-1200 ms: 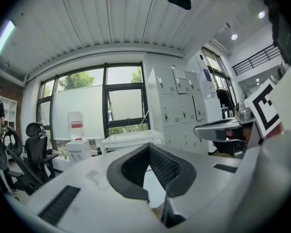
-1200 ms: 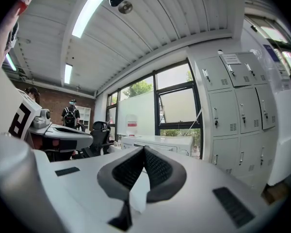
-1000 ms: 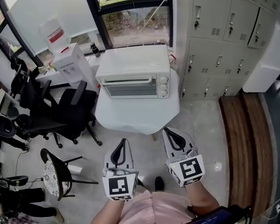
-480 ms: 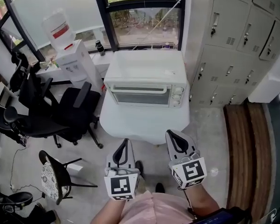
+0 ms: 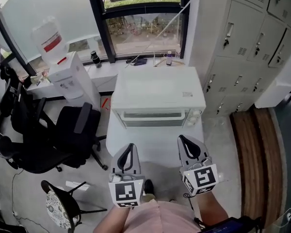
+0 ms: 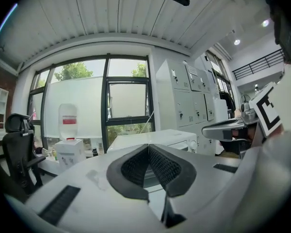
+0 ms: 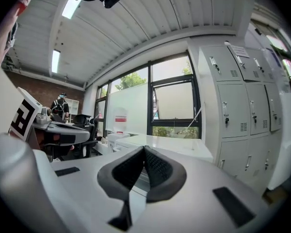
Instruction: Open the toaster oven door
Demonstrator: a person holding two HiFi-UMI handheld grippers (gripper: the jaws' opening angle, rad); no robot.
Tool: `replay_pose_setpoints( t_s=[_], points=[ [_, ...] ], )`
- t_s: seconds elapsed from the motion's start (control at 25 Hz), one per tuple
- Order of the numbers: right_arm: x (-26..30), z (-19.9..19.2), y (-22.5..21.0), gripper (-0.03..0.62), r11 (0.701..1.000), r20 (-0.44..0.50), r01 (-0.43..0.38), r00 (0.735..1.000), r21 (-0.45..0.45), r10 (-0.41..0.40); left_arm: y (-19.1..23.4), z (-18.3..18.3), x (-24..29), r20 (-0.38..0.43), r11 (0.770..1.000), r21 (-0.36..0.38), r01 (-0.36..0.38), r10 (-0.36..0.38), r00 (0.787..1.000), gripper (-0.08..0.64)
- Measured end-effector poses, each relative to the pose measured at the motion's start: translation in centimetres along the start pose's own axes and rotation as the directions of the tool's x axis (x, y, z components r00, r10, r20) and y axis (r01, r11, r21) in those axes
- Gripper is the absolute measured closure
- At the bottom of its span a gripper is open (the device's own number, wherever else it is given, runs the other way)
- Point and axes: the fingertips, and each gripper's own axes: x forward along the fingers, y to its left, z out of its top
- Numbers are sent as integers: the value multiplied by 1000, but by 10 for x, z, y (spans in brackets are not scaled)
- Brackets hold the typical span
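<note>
Both grippers are hanging low at 6 o'clock in the head view, just short of the white table [image 5: 153, 145], and neither is touching anything.

The left gripper [image 5: 129, 148] is showing its pads pressed together with nothing between them. The right gripper [image 5: 186, 142] is doing the same, its tips meeting on an empty gap. Judged from this, the jaws are being carried together for the approach. One would need to part, or hook under the handle, before any pull.

The toaster oven [image 5: 157, 93] is sitting at 12 o'clock from the grippers, square on the table with its door [image 5: 153, 118] facing the person and lying flush, so the opening is not yet begun. Its knobs [image 5: 194, 118] are lining the door's right edge. The front placement is leaving room for the door to drop forward.

A water dispenser [image 5: 70, 79] is standing at 10 o'clock, an office chair [image 5: 63, 135] at 9 o'clock, and grey lockers [image 5: 242, 47] at 2 o'clock.

Writing:
- The dispenser's bottle [image 5: 47, 38] is carrying a red label, too small to read.
- A small sticker [image 5: 186, 94] on the oven top is illegible.
- The marker cubes [image 5: 125, 194] are showing only black-and-white square patterns.
- No brand can be made out.
</note>
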Motion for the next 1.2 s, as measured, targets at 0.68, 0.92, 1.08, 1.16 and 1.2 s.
replay_pose_setpoints(
  t_s=[0.68, 0.92, 1.08, 1.16, 1.2],
  points=[
    [38, 25, -33, 589, 982, 20, 189, 982, -14, -189, 18, 19, 86, 60, 980, 14, 197, -197, 979, 546],
    [50, 24, -51, 589, 985, 16, 173, 985, -24, -173, 15, 18, 100, 47, 983, 10, 181, -181, 982, 546],
    [62, 22, -61, 586, 989, 5, 142, 990, -28, -142, 18, 19, 111, 39, 989, 2, 148, -148, 988, 546],
    [69, 20, -64, 584, 992, -6, 119, 993, -43, -120, 18, 17, 116, 31, 991, -5, 132, -132, 991, 546],
    [72, 18, -66, 584, 993, -13, 107, 994, -57, -107, 18, 16, 118, 28, 992, -8, 126, -126, 992, 546]
  ],
)
